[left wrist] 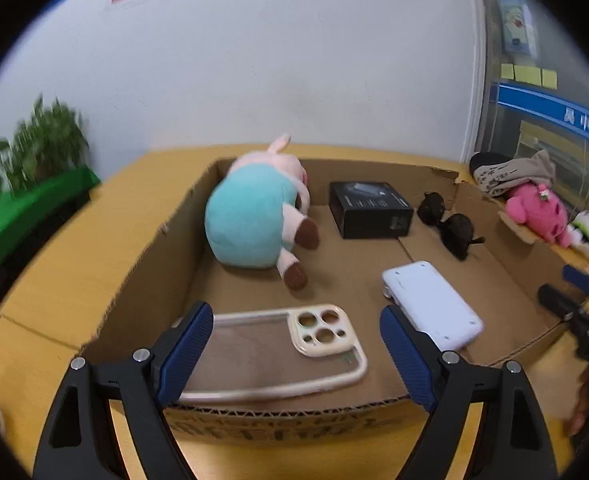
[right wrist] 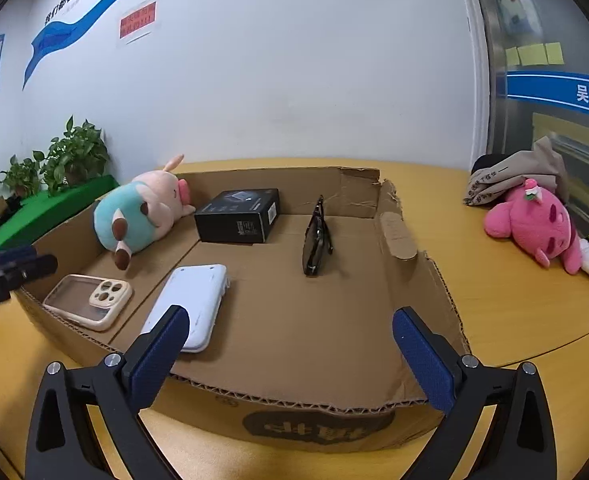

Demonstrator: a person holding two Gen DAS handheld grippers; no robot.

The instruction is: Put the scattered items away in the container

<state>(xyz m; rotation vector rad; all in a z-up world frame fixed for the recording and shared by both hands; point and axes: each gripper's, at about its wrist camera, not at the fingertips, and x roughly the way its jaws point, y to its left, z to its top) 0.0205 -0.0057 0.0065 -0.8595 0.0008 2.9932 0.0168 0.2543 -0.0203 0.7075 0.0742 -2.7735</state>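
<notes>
Over the cardboard box (right wrist: 426, 276) | left gripper (left wrist: 294, 344) and right gripper (right wrist: 290, 352) both gape, empty | phone case (left wrist: 270, 348), white device (right wrist: 192, 308) already inside | best next: lift clear before reaching for the pink plush (right wrist: 534, 224).

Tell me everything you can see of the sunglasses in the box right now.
The sunglasses are dark, with a black frame and dark lenses that look like glossy plastic. They appear folded and rest on the bare floor of the cardboard box, right of the black carton and beyond the white device, touching neither. In the right wrist view they show edge-on, propped upright; the left wrist view shows both rounded lenses. No fingers touch them.
</notes>
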